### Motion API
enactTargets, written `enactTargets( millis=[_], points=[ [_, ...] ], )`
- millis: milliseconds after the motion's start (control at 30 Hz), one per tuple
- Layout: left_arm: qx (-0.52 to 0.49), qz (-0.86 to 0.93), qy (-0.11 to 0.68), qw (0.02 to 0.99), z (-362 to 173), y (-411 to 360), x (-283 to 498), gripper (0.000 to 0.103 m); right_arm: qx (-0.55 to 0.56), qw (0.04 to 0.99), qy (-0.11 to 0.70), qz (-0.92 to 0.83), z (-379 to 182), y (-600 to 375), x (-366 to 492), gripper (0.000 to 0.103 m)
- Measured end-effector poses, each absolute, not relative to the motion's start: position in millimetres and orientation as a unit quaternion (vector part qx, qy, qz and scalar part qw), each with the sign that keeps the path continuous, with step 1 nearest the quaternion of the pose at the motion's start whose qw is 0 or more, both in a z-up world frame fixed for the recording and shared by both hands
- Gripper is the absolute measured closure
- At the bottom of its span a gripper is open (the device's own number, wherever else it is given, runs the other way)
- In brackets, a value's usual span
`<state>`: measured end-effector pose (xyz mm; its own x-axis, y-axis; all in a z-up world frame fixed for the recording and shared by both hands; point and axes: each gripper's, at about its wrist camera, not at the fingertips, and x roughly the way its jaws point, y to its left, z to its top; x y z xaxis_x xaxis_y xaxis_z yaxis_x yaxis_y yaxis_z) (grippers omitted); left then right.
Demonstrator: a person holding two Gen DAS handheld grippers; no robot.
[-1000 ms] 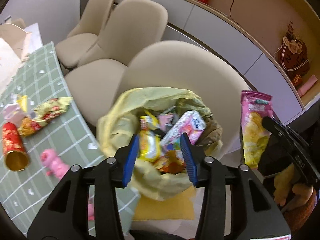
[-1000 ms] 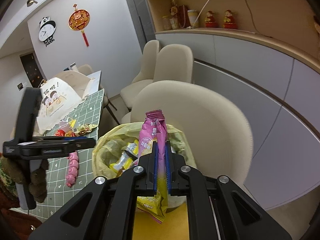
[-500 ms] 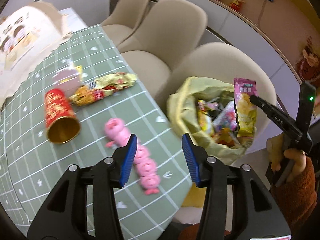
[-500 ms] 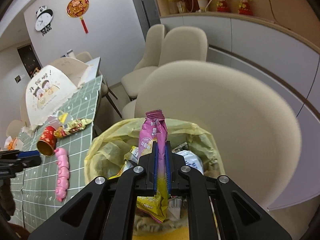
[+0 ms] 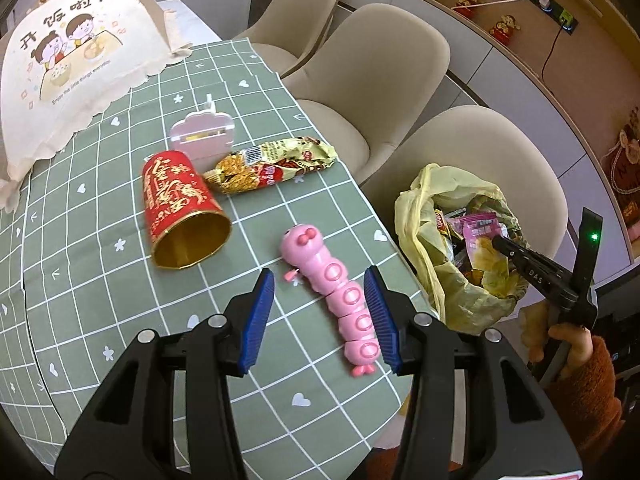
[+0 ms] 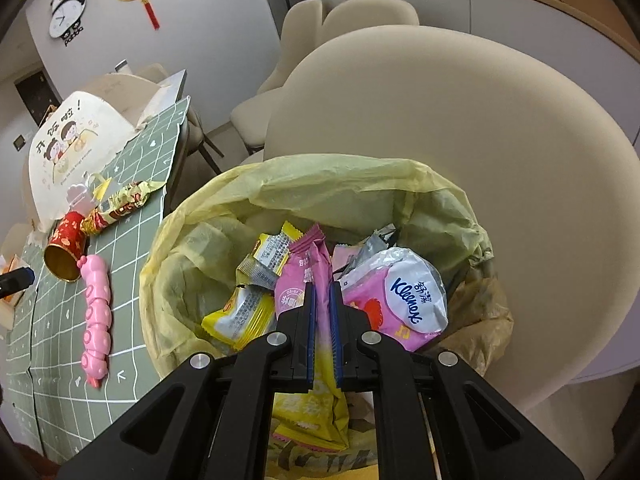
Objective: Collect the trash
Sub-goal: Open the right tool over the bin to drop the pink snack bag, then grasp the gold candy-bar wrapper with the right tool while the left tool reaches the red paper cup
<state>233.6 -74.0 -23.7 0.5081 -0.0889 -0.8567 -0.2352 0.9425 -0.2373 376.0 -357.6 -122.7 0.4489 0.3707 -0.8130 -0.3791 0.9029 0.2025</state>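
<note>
On the green checked tabletop (image 5: 100, 280), a red paper cup (image 5: 180, 208) lies tipped beside a crumpled snack wrapper (image 5: 272, 164). The left gripper (image 5: 320, 312) hovers with fingers apart over a pink caterpillar toy (image 5: 336, 292). Off the edge, the right gripper (image 6: 322, 308) has its fingers clamped on a pink chip packet (image 6: 316, 264) inside the yellow trash bag (image 6: 332, 188).

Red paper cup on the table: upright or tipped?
Tipped. The red paper cup lies on its side on the green tablecloth, gold-lined mouth facing the camera, beside the snack wrapper.
</note>
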Motion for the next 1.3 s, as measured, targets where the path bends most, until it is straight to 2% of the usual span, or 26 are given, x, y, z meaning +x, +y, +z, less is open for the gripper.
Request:
enactTargets(
  millis=[67,167,733,867,900,967,1233,1300],
  points=[
    [-0.167,0.044,0.491,0.854,-23.2,-68.6,230.0,0.058,0.008,0.853,0.476,0.214,-120.6,-360.5,376.3,0.091],
    [-0.179,0.050,0.485,0.855,-23.9,-57.9,224.7,0.058,0.009,0.852,0.478,0.211,-118.8,-361.7,375.7,0.065],
    [-0.247,0.149,0.467,0.836,-37.2,40.5,182.3,0.055,-0.026,0.876,0.410,0.254,-57.7,-319.7,352.1,0.064],
    [-0.249,0.149,0.471,0.833,-40.4,43.4,181.0,0.055,-0.029,0.868,0.409,0.281,-56.7,-299.6,353.0,0.061],
    [-0.249,0.150,0.472,0.832,-40.9,44.3,180.9,0.054,-0.029,0.865,0.409,0.288,-57.5,-294.7,353.6,0.056],
    [-0.249,0.151,0.474,0.831,-42.3,45.6,180.9,0.054,-0.027,0.855,0.414,0.310,-60.2,-283.4,353.9,0.054],
    [-0.275,0.145,0.473,0.824,-44.8,58.6,189.1,0.053,-0.084,0.820,0.421,0.378,-75.7,-230.7,346.1,0.052],
    [-0.284,0.135,0.469,0.825,-41.9,59.3,198.8,0.050,-0.097,0.820,0.420,0.378,-77.9,-222.6,347.4,0.052]
  ],
)
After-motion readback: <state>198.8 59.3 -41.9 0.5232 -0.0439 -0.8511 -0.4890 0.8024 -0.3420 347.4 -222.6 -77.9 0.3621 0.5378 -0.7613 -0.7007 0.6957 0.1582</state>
